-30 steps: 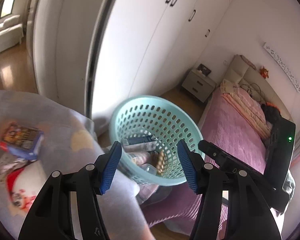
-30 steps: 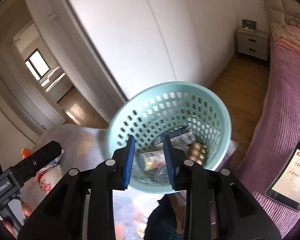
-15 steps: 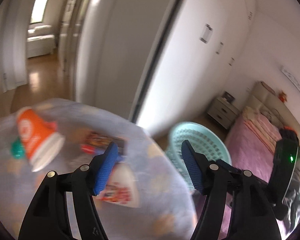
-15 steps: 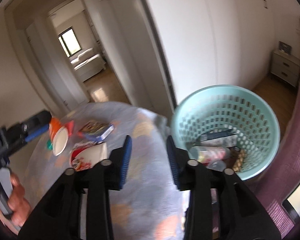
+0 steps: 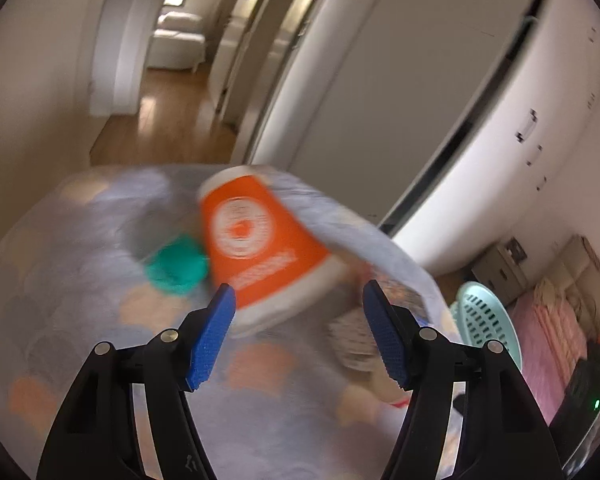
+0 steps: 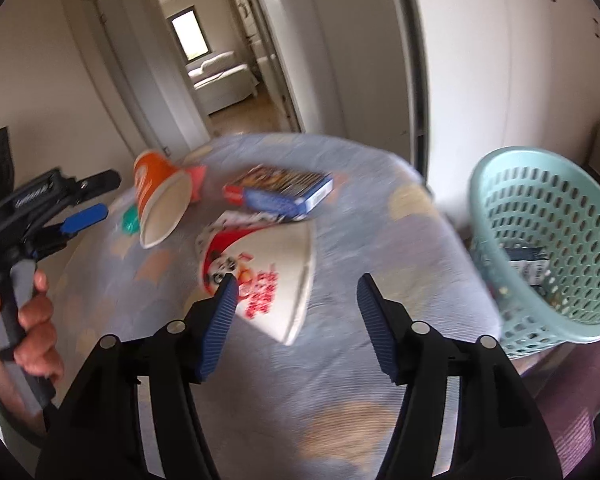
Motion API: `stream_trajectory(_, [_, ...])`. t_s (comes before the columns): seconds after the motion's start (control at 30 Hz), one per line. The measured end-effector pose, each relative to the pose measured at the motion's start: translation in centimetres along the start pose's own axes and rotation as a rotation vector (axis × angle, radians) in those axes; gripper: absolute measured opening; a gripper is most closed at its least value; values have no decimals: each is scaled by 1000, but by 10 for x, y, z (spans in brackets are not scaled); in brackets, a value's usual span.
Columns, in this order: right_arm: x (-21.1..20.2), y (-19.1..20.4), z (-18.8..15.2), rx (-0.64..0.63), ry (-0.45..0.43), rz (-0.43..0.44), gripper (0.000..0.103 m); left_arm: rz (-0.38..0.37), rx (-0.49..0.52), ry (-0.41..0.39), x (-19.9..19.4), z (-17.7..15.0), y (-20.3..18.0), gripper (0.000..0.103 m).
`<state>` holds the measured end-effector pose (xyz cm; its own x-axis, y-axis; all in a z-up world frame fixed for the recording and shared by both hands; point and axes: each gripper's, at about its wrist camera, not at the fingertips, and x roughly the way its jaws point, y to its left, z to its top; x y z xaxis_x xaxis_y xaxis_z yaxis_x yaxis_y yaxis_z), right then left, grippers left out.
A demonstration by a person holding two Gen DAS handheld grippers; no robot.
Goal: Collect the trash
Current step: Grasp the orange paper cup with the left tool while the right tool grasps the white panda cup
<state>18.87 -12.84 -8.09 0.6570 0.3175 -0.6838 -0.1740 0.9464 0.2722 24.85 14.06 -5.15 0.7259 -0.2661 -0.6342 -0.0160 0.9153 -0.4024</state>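
Observation:
On the cloth-covered table (image 5: 100,320) an orange paper cup (image 5: 260,248) lies on its side next to a small green object (image 5: 176,264). My left gripper (image 5: 299,308) hovers open just short of the cup's rim, with nothing between its pads. In the right wrist view a white paper bowl with red print (image 6: 268,280) lies tipped over, and a blue box (image 6: 284,192) sits behind it. The jaws of my right gripper (image 6: 296,292) are opening, empty, with the left fingertip over the bowl. The orange cup (image 6: 156,196) and the left gripper (image 6: 96,198) appear at the left.
A mint perforated basket (image 6: 548,240) with trash inside stands off the table's right edge; it also shows in the left wrist view as the basket (image 5: 488,320). A person's hand (image 6: 32,320) holds the left gripper. White wardrobe doors and an open doorway lie behind.
Both grippers swung left, away from the basket and over the table. The right jaws widened from nearly shut. The orange cup now fills the left wrist view.

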Motion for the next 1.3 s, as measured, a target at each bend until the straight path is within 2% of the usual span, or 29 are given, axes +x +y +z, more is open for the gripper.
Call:
stream_trajectory(0.23, [16, 13, -7, -23, 14, 33, 65, -40, -46, 70, 29, 12, 26, 64])
stream_trajectory(0.33, [13, 14, -5, -14, -3, 46, 73, -32, -43, 102, 44, 15, 26, 64])
stream_trajectory(0.4, [12, 17, -4, -7, -6, 56, 76, -22, -45, 113, 52, 15, 28, 68])
stream_trajectory(0.47, [13, 22, -2, -14, 6, 60, 77, -9, -56, 117, 57, 14, 29, 75])
stream_trajectory(0.63, [27, 31, 0, -24, 27, 42, 81, -37, -78, 131, 66, 7, 39, 81])
stream_trajectory(0.87, [41, 28, 2, 13, 64, 6, 81, -38, -36, 126, 67, 3, 29, 81])
stream_trajectory(0.9, [41, 26, 3, 24, 65, 11, 81, -41, -29, 128, 67, 2, 28, 80])
stream_trajectory(0.97, [43, 24, 4, 41, 71, 11, 81, -61, -20, 135, 66, 1, 26, 65])
stream_trajectory(1.03, [46, 23, 4, 46, 84, 13, 81, -76, -10, 148, 66, -2, 24, 60])
stream_trajectory(1.1, [45, 25, 2, 36, 95, 22, 73, -65, 15, 142, 63, -5, 19, 56])
stream_trajectory(1.3, [32, 25, -5, 29, 69, 26, 72, -75, 45, 131, 49, -8, 9, 38])
